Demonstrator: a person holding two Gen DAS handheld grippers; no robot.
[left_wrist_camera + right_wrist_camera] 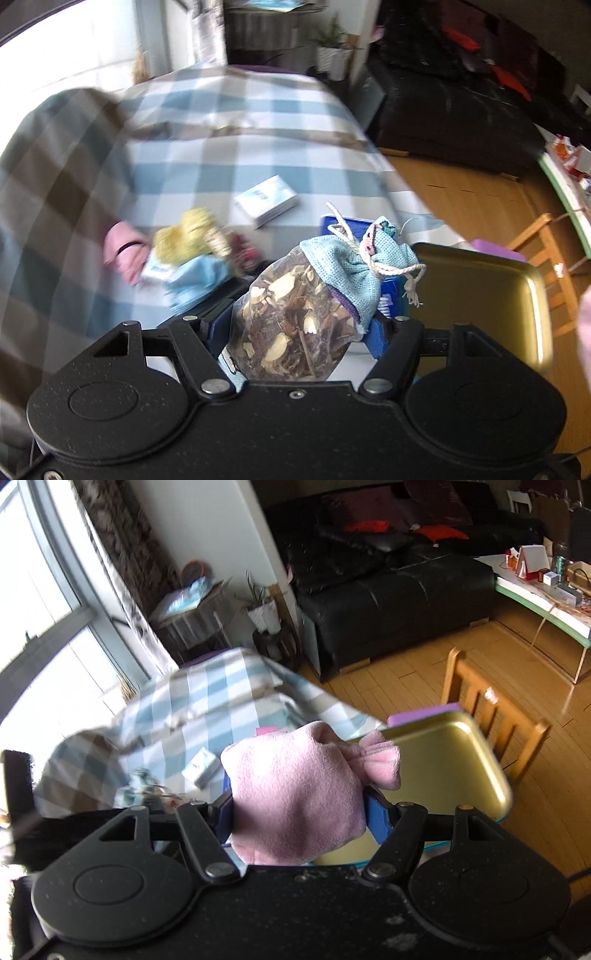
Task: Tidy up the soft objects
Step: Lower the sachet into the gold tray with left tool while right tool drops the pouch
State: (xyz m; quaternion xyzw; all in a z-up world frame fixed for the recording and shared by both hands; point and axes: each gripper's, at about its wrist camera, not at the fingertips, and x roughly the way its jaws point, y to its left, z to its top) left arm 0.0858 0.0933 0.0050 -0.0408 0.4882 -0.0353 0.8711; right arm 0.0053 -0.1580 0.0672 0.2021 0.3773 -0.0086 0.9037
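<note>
My left tongs [295, 325] were closed on a clear mesh sachet of dried herbs with a pale blue woven top and a white drawstring [306, 314], its body squeezed between the two blue pads and its tied neck leaning to the right. Beyond it lay the desk under a blue, white and tan checked cloth [221, 122], and on that cloth a small white box [266, 200] sat apart from a blurred heap to the left: a pink soft piece [120, 247], a yellow knitted piece [192, 236] and a light blue cloth [195, 277]. Just behind the sachet was a dark blue packet [391, 295], and to the right of it a gold metal tin tray [491, 295] at the desk's edge. My right tongs [299, 812] were clamped on a pink fleece pouch with a gathered, bow-like end [295, 794], which filled the gap between the pads; the bow end pointed right, toward the same gold tray [443, 753] just beyond it. A wooden chair [491, 716] stood past the tray on the wooden floor [406, 672], with a black leather sofa [388, 590] further back.
</note>
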